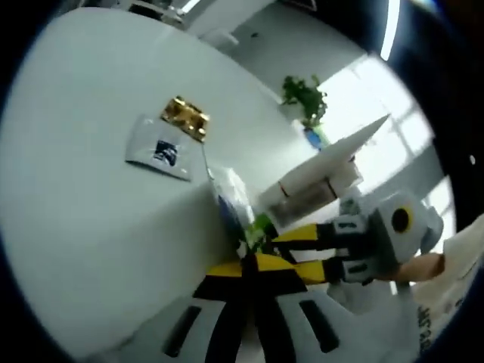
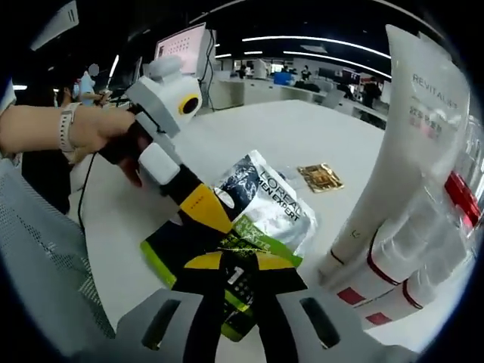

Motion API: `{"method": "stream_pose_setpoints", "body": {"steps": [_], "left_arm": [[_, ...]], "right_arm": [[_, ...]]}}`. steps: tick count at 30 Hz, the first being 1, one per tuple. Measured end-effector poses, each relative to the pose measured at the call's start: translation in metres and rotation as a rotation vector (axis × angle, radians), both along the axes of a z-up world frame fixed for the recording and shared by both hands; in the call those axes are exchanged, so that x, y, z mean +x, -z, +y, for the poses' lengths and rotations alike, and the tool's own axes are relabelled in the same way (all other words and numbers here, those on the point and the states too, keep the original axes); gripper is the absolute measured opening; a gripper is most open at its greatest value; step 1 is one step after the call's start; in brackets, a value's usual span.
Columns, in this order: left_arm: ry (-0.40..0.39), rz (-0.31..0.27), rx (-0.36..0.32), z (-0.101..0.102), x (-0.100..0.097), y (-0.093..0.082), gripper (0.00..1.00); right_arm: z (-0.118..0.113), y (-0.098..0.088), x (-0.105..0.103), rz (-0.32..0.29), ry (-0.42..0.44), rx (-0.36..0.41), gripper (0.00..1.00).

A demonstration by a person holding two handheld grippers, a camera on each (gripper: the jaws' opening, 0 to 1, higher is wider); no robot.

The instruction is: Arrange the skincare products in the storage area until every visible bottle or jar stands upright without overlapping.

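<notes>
The skincare products lie on a round white surface (image 2: 302,136), and we place everything relative to the L'Oréal Men Expert sachet (image 2: 265,200), a silver and black packet with a green band that lies flat near the middle. In the right gripper view, the right hand-held gripper (image 2: 240,283) has its yellow-and-black jaws closed together over the near edge of a flat dark and green packet (image 2: 162,253) just in front of the sachet; we cannot tell whether it truly grips the packet. The left hand-held gripper (image 2: 203,206) comes in from the left, held in a hand (image 2: 98,128) with a wristband, its jaw tip on the sachet's near left corner; whether it pinches anything we cannot tell. Right of the sachet stands a white Revitalift tube (image 2: 401,159), leaning against clear-wrapped white tubes with red bands (image 2: 412,276). Beyond the sachet lies a small gold packet (image 2: 321,178), apart from it. In the left gripper view, we see the gold packet (image 1: 185,118) touching a white sachet with a dark logo (image 1: 160,150).
</notes>
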State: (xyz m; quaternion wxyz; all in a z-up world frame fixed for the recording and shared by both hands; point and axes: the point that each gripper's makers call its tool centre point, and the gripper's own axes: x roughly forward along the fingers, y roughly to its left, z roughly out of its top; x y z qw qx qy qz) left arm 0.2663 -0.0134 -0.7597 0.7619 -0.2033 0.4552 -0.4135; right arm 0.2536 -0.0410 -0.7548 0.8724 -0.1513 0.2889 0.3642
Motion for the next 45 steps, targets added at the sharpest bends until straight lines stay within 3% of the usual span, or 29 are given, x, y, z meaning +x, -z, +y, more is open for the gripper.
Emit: {"method": "stream_pose_setpoints", "body": {"steps": [12, 18, 29, 35, 38, 45], "left_arm": [[-0.013, -0.018, 0.02, -0.008, 0.003, 0.004, 0.0], [0.001, -0.06, 0.02, -0.007, 0.003, 0.003, 0.0], [0.015, -0.179, 0.078, 0.005, 0.013, -0.005, 0.06], [-0.033, -0.293, 0.129, 0.027, 0.033, -0.018, 0.07], [-0.053, -0.318, 0.156, 0.033, 0.037, -0.019, 0.08], [-0.166, -0.429, 0.221, 0.051, 0.058, -0.027, 0.08]], "right_arm": [[-0.01, 0.007, 0.0, 0.01, 0.02, -0.022, 0.13], [-0.01, 0.007, 0.002, 0.014, 0.014, -0.024, 0.14], [-0.009, 0.007, 0.001, 0.016, 0.01, -0.028, 0.14], [-0.008, 0.007, 0.001, 0.018, 0.012, -0.026, 0.14], [-0.008, 0.007, 0.0, 0.015, 0.009, -0.029, 0.14], [-0.008, 0.007, -0.001, 0.012, 0.006, -0.035, 0.14]]}}
